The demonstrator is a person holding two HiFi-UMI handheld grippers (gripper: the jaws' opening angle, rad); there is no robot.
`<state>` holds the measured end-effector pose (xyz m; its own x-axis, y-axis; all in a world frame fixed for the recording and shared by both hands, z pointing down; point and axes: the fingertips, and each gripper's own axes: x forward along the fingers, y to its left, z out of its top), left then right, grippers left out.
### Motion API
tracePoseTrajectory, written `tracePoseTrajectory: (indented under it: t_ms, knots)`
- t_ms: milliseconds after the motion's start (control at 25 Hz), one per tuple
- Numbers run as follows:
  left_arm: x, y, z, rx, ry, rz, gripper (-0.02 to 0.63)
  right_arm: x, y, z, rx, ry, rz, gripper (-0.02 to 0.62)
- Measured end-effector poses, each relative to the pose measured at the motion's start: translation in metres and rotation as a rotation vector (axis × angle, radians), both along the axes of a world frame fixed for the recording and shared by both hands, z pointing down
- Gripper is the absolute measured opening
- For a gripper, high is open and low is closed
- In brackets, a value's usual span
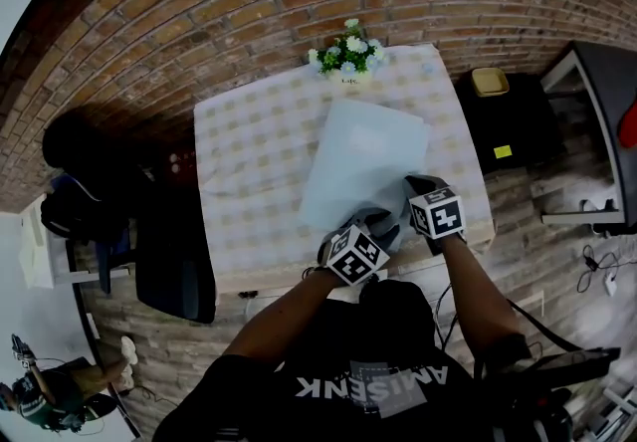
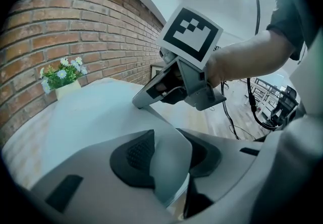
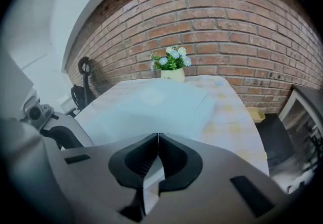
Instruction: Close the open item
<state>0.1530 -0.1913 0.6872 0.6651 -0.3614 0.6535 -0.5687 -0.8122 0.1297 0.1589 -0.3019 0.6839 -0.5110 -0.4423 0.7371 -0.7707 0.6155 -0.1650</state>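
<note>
- Folder (image 1: 363,166): laid flat on the table (image 1: 249,151), with its near edge reaching into both sets of jaws.
- Left gripper (image 2: 166,160): jaws held apart, the curled cover loose between them.
- Right gripper (image 3: 158,160): jaws closed on the thin cover edge, probably to lower it under control.

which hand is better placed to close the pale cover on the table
Right. The right gripper is pinched shut on the pale cover at its near edge and can lower it; the left gripper has its jaws apart around it, not pressing.
</note>
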Motion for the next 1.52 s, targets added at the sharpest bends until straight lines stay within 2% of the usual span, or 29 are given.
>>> tracePoseTrajectory:
  t_ms: [320, 480, 640, 840, 1040, 1080, 1160, 1240, 1320, 1520]
  knots:
    - [0.003, 0.002, 0.002, 0.007, -0.019, 0.016, 0.156, 0.003, -0.003, 0.008, -0.089, 0.003, 0.043, 0.040]
    - [0.009, 0.014, 0.001, 0.017, -0.010, 0.104, 0.230, 0.004, -0.004, 0.009, -0.111, -0.004, 0.049, 0.040]
    - [0.010, 0.023, -0.002, 0.019, 0.012, 0.179, 0.232, 0.003, -0.004, 0.009, -0.096, 0.009, 0.045, 0.040]
    - [0.007, 0.023, -0.006, 0.011, 0.057, 0.161, 0.235, 0.004, -0.004, 0.010, -0.099, -0.022, 0.053, 0.040]
    - [0.001, 0.018, -0.031, 0.035, 0.140, 0.112, 0.245, 0.003, -0.003, 0.009, -0.092, -0.003, 0.036, 0.040]
    - [-0.003, 0.014, -0.035, 0.038, 0.157, 0.076, 0.245, 0.004, -0.003, 0.009, -0.090, -0.004, 0.039, 0.040]
    - [-0.024, 0.002, -0.031, 0.018, 0.171, -0.052, 0.241, 0.005, -0.003, 0.009, -0.089, -0.017, 0.049, 0.040]
    - [-0.052, -0.010, -0.022, 0.001, 0.137, -0.175, 0.241, 0.005, -0.003, 0.009, -0.085, -0.023, 0.057, 0.040]
    - [-0.075, -0.017, -0.014, 0.006, 0.085, -0.235, 0.241, 0.005, -0.002, 0.009, -0.079, -0.019, 0.059, 0.040]
    - [-0.100, -0.023, -0.005, 0.035, 0.021, -0.256, 0.210, 0.005, -0.002, 0.009, -0.083, -0.024, 0.069, 0.040]
